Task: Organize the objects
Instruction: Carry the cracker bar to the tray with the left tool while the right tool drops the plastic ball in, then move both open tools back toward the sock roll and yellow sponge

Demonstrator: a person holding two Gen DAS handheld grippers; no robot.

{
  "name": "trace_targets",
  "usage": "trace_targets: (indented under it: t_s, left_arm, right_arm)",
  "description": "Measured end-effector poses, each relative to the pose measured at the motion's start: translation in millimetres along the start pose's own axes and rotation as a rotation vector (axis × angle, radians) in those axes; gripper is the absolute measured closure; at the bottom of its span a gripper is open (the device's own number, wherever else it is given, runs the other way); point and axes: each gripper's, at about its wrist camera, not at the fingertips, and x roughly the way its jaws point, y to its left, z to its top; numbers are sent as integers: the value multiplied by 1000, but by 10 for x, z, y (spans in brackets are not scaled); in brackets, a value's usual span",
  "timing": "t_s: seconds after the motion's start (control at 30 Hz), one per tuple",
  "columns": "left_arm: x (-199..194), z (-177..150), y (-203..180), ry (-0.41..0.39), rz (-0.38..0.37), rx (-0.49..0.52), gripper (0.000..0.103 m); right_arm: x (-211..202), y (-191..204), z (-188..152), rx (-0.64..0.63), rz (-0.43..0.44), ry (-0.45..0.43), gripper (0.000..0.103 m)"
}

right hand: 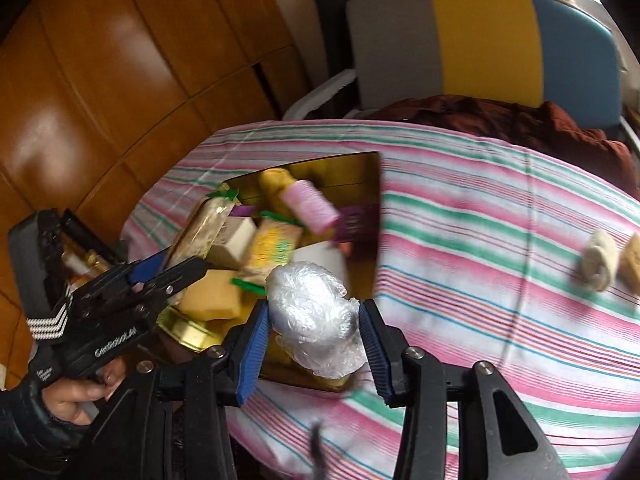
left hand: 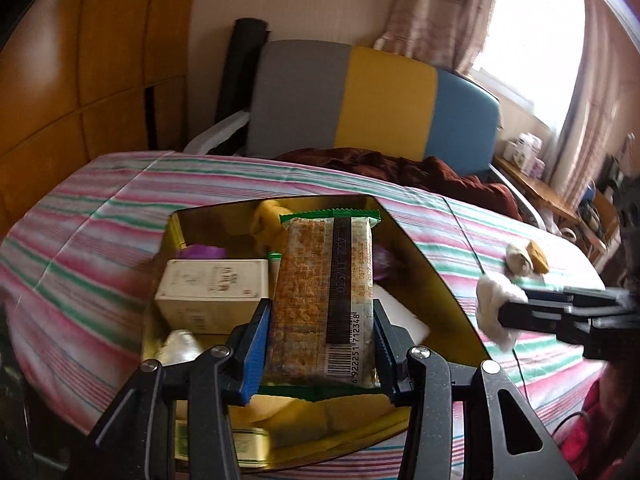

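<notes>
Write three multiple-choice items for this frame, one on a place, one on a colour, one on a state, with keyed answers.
1. Where is the snack bar?
A. on the chair
B. held by the left gripper above the gold tin
C. on the bedspread beside the tin

2. What colour is the middle panel of the headboard?
A. yellow
B. red
C. green

3. What is the state of the right gripper?
A. open and empty
B. closed on nothing
C. shut on a plastic-wrapped bundle

Answers:
1 B: the left wrist view shows the bar between the left jaws, over the tin.
2 A: yellow sits between grey and blue panels.
3 C: the crinkled clear wrap fills the space between the right jaws.
</notes>
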Motion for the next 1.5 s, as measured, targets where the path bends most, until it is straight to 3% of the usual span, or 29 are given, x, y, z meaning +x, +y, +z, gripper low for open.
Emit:
trace_targets:
  t_s: [0.23,0.4,0.53,0.73,0.87,1.13,1.5]
  left_arm:
    - [-91,101,201,-19,-36,-78,57]
    - [41,157,137,26,-94,-106,56]
    - [139,122,71,50,-100,-114,42]
    - [132,69,44,43,-51,-78,42]
    - [96,55,36,27,-9,-48,40]
    - [16,18,-90,-5,58,19,34]
    - [-48,-8,-207,-12,93,69,30]
  right_arm:
    - [252,174,-38,-18,49,35,56]
    - [399,201,-92,-26,23,70,50]
    - [460,189,-135,-27,-1,90,38]
    - [465,142,-153,-13,-23,87,35]
    - [435,157,-161,-23,-62,69,28]
    - [378,181,-194,-29,-126,44,27]
    - [253,139,-179,-21,-210,9,27]
